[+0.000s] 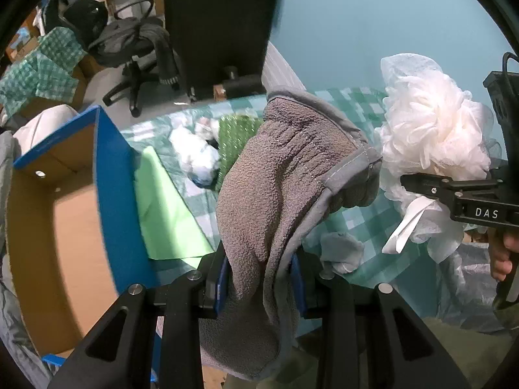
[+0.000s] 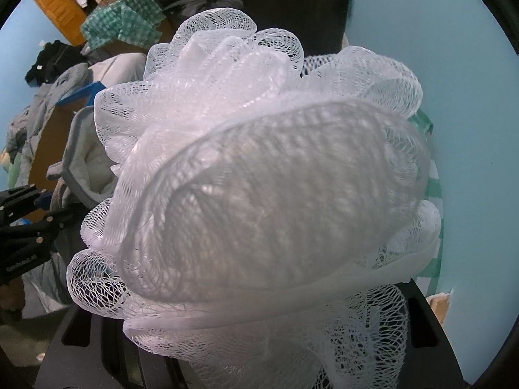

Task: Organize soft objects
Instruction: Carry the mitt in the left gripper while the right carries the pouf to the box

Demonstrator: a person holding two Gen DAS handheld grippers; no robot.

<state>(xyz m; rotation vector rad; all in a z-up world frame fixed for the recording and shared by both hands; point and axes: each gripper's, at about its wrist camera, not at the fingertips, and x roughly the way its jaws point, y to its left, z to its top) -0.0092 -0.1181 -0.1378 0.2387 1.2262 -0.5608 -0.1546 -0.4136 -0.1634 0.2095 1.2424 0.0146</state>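
Note:
My left gripper (image 1: 261, 278) is shut on a grey fleece mitt (image 1: 279, 194), which stands up between the blue pads and hangs down over them. It is held above the near edge of a table with a green checked cloth (image 1: 366, 227). My right gripper (image 1: 421, 183) comes in from the right, shut on a white mesh bath pouf (image 1: 431, 129), held in the air next to the mitt. In the right wrist view the pouf (image 2: 259, 194) fills the frame and hides the fingers. The mitt (image 2: 84, 162) and the left gripper (image 2: 29, 220) show at its left.
An open cardboard box with blue rims (image 1: 65, 214) stands at the left of the table. A light green sheet (image 1: 165, 207), a white crumpled bundle (image 1: 198, 155) and a green sparkly item (image 1: 236, 136) lie on the cloth. An office chair (image 1: 136, 48) stands behind.

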